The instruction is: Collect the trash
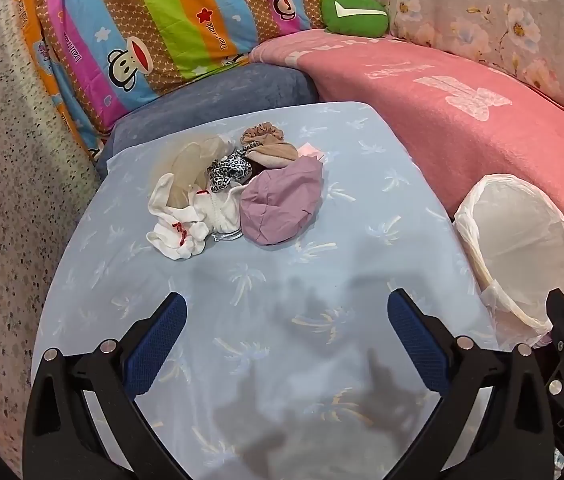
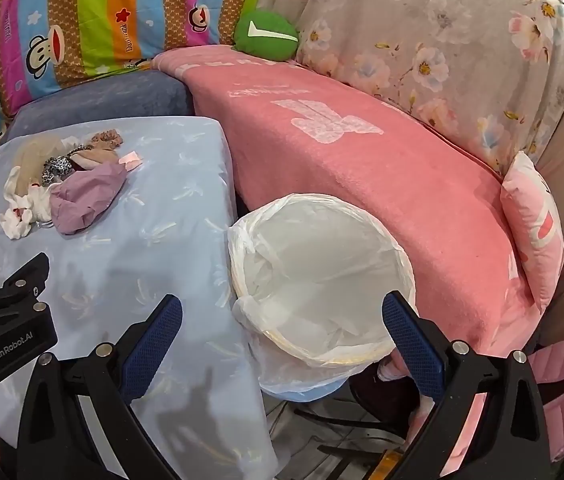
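Blue-padded, your left gripper [image 1: 282, 344] hangs spread and empty over the tablecloth [image 1: 242, 280], short of the trash pile [image 1: 238, 192] heaped mid-table; your right gripper [image 2: 282, 344], equally spread, hovers at the lined bin [image 2: 322, 272] just beside the table edge, handy for dropping.

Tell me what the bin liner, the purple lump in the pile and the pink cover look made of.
Bin liner: thin white plastic film, translucent and slightly glossy; it crinkles and folds over the rim.
Purple lump: looks like matte woven cloth, softly creased, with a seam line; crumpled paper cannot be ruled out.
Pink cover: fuzzy fleece or towelling, matte, with a visible nap and a paler woven-in pattern.
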Action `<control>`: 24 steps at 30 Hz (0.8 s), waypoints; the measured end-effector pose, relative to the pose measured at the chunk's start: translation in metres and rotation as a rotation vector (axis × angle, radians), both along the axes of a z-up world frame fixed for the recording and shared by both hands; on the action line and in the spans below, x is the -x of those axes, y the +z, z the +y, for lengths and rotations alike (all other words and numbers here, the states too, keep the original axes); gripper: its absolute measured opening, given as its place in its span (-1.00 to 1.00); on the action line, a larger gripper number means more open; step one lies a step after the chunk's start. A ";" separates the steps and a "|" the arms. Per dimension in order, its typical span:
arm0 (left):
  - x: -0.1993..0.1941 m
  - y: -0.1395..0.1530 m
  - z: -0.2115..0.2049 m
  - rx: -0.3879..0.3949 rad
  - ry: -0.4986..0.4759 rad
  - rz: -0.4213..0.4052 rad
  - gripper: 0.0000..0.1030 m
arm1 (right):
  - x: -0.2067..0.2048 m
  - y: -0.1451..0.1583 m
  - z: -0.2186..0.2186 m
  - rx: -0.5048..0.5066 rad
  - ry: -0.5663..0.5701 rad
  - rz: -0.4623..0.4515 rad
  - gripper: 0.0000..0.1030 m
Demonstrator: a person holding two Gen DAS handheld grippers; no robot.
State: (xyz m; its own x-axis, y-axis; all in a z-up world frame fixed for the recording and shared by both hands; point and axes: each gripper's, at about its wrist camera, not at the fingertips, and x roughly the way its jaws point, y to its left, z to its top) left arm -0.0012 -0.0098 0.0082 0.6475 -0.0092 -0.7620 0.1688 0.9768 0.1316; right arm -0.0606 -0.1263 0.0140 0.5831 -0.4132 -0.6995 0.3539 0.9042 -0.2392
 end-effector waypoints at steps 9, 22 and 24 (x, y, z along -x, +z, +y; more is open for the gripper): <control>0.001 0.001 0.000 0.004 -0.001 -0.002 0.87 | 0.001 -0.001 0.001 0.001 -0.001 -0.002 0.88; 0.005 0.000 -0.004 0.004 -0.018 -0.007 0.87 | 0.003 -0.002 0.000 -0.002 -0.005 -0.003 0.88; 0.005 0.000 -0.004 0.005 -0.017 -0.008 0.87 | 0.003 -0.003 0.000 -0.002 -0.006 -0.002 0.88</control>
State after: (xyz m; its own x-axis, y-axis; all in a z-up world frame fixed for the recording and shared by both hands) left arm -0.0060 -0.0139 0.0083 0.6531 -0.0244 -0.7569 0.1843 0.9745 0.1277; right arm -0.0635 -0.1260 0.0105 0.5818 -0.4155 -0.6992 0.3602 0.9024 -0.2365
